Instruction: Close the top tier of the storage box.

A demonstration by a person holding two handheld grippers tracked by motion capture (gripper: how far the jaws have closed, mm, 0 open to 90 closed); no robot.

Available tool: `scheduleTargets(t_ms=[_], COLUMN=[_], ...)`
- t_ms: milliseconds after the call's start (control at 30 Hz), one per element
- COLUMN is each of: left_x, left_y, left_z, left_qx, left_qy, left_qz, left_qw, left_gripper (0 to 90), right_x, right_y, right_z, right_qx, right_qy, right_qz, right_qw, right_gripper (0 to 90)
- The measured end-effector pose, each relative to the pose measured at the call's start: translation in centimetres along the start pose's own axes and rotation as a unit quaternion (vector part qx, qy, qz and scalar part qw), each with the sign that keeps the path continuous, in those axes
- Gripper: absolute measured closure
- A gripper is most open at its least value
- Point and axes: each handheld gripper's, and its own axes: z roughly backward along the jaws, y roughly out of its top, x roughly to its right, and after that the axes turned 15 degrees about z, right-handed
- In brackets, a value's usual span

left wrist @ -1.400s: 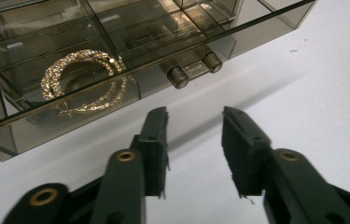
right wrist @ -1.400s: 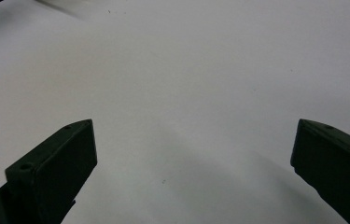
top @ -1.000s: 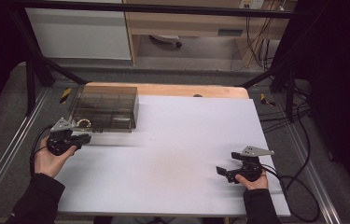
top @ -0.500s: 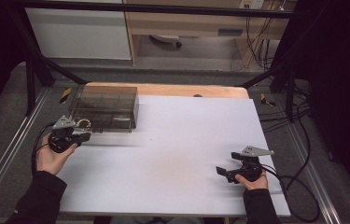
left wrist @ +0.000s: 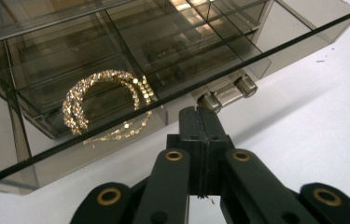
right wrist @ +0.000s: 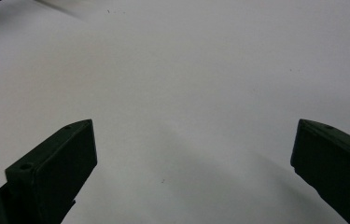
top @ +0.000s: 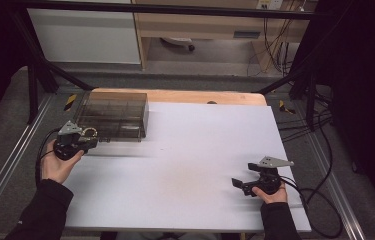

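At the left edge of the high view, I had my left tongs [top: 91, 143] pressed fully closed, nothing between them, their tips just in front of the smoky transparent plastic organiser box [top: 112, 116] that stood in the upper left of the white bench [top: 185, 165]. In the left gripper view the closed tongs [left wrist: 200, 122] pointed up from the bottom centre toward a small silvery cylindrical hinge or latch [left wrist: 228, 92] on the box's near edge; whether the tips touched it I could not tell. The box's thin tinted lid [left wrist: 172, 95] ran as a slanted line across the frame, from lower left to upper right, raised a little above the body. Beneath it, in the left-of-centre compartment, lay a coiled gold beaded bracelet [left wrist: 102, 98], its reflection showing on the wall just below. Other divided compartments stretched to the upper right of that view.

In the lower right of the high view, my right tongs [top: 239, 184] rested low over the bench, well apart from the box, with the cable [top: 315, 200] trailing off the bench's right edge. The right gripper view showed them [right wrist: 193, 154] spread wide open, one jaw at the lower left and one at the lower right of the frame, with bare white bench surface between them and nothing held.
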Motion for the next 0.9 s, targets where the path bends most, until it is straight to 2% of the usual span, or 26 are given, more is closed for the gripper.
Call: scheduleTargets(t_ms=[267, 567, 900], left_x=[0.0, -0.2, -0.3], left_y=[0.1, 0.2, 0.5], left_z=[-0.2, -0.7, -1.4], left_qx=[0.005, 0.013, 0.018], left_qy=[0.000, 0.001, 0.005], left_qz=[-0.003, 0.004, -0.001], left_qw=[1.0000, 0.9999, 0.9998], left_gripper=[89.9, 89.9, 89.9], right_x=[0.0, 0.0, 0.0], right_y=[0.0, 0.0, 0.0], right_z=[0.0, 0.0, 0.1], right_qx=[0.001, 0.001, 0.002], right_qy=[0.000, 0.000, 0.000], right_qz=[0.000, 0.000, -0.001], right_qw=[1.0000, 1.0000, 1.0000], right_gripper=[0.8, 0.8, 0.8])
